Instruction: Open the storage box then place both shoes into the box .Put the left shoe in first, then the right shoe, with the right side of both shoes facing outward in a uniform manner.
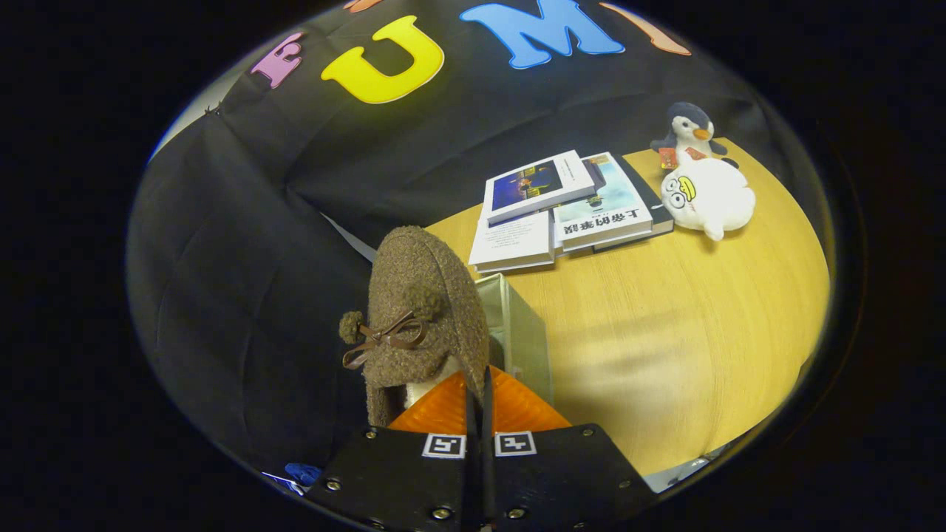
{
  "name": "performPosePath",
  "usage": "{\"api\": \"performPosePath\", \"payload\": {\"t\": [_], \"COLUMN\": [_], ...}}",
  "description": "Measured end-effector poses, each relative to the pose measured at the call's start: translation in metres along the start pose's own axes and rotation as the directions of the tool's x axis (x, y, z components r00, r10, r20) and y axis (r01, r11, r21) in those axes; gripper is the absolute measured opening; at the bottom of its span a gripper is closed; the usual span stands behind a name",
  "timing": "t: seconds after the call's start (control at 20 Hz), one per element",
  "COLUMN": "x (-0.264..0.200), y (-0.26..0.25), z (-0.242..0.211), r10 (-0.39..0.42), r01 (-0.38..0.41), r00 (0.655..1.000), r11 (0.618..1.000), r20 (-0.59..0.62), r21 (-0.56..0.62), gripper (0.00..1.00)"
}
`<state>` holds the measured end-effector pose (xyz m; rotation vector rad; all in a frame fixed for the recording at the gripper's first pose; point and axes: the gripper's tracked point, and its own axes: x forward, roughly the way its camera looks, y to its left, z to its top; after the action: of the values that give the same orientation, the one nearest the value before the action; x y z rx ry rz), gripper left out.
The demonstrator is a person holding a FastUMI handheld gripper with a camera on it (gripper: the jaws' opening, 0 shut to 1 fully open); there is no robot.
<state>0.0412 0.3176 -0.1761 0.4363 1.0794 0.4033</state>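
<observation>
A brown fuzzy shoe with a small bow and pom-poms stands on end just ahead of my fingers, its toe pointing up and away. My gripper is shut on the shoe's rim at the heel end, the two fingers pressed nearly together with the edge between them. Right behind the shoe, on the wooden table, stands the pale translucent storage box; only its near corner and one side wall show beside the shoe. I cannot tell whether its lid is open.
Beyond the box lie three overlapping books. Past them, towards the table's far corner, sit a white plush toy and a small penguin plush. Black cloth hangs behind and beside the table.
</observation>
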Motion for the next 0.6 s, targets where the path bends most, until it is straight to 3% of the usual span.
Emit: {"api": "performPosePath", "payload": {"t": [0.2,0.5,0.55,0.6], "x": [0.025,0.049,0.048,0.049], "y": [0.004,-0.009,-0.006,-0.001], "z": [-0.018,-0.035,-0.035,-0.033], "r10": [-0.007,-0.089,-0.075,-0.052], "r01": [0.008,0.090,0.076,0.052], "r00": [1.000,0.996,0.997,0.999], "r11": [1.000,0.994,0.995,0.996], "r20": [-0.030,-0.022,-0.018,-0.002], "r21": [0.030,0.058,0.063,0.078], "gripper": [0.00,0.01,0.00,0.06]}}
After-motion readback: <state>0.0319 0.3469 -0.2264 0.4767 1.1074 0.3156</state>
